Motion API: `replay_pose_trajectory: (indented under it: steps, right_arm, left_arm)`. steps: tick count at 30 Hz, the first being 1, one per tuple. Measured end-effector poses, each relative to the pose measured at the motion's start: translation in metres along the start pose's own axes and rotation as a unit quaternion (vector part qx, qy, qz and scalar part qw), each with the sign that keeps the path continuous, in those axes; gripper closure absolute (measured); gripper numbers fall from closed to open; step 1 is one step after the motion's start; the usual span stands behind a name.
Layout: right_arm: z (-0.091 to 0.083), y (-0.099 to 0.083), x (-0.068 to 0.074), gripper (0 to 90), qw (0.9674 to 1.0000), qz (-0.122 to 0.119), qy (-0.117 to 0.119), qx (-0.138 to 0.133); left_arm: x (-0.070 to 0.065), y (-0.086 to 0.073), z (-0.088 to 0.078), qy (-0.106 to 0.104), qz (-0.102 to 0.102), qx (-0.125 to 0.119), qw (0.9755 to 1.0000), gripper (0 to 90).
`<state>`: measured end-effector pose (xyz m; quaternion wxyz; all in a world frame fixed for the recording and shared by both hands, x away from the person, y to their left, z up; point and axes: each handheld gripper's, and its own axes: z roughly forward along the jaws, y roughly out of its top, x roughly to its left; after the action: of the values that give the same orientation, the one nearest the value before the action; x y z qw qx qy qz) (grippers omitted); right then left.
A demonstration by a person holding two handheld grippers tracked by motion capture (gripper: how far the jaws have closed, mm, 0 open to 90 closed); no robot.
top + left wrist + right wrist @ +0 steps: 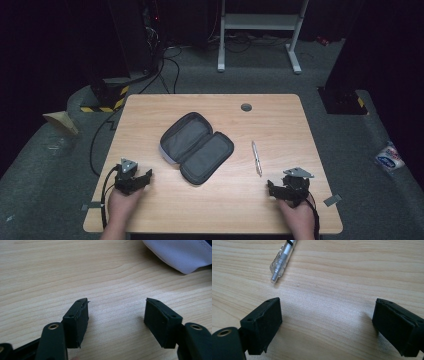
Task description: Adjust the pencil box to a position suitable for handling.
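With jaws standing wide and gripping nothing, the right gripper (286, 190) is resting near a slim clear-plastic pen (256, 158) lying lengthwise near-to-far on the wood-grain table (150, 210), while the left gripper (141, 179), equally wide, is sitting beside an unzipped grey fabric pencil case (197, 147).

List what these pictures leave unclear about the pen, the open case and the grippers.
- Pen: right gripper view's top edge cuts off its far end.
- Pen: too small in the high view to tell its tip.
- Case: a corner alone, cut by the left gripper view's edge.
- Case: contents too dark and small.
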<state>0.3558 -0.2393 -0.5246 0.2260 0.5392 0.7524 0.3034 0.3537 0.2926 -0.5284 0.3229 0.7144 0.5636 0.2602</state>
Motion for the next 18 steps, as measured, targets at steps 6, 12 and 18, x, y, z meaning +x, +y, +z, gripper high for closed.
replay_pose_trajectory:
  steps: [6, 12, 18]
  right_arm:
    - [0.000, 0.000, 0.000, 8.7, 1.0000, 0.001, 0.000, 0.000]
    - [-0.001, 0.000, 0.001, 9.5, 1.0000, 0.003, 0.000, 0.000]
    - [-0.001, -0.001, 0.001, 11.4, 1.0000, 0.000, 0.003, -0.001]
  left_arm:
    - [0.000, 0.001, 0.000, -0.002, 0.004, 0.002, 1.0000, 37.7]
    - [-0.016, 0.006, 0.001, -0.022, 0.016, 0.009, 0.9996, 44.4]
    - [-0.034, 0.010, 0.000, -0.057, 0.036, -0.005, 0.9977, 53.2]
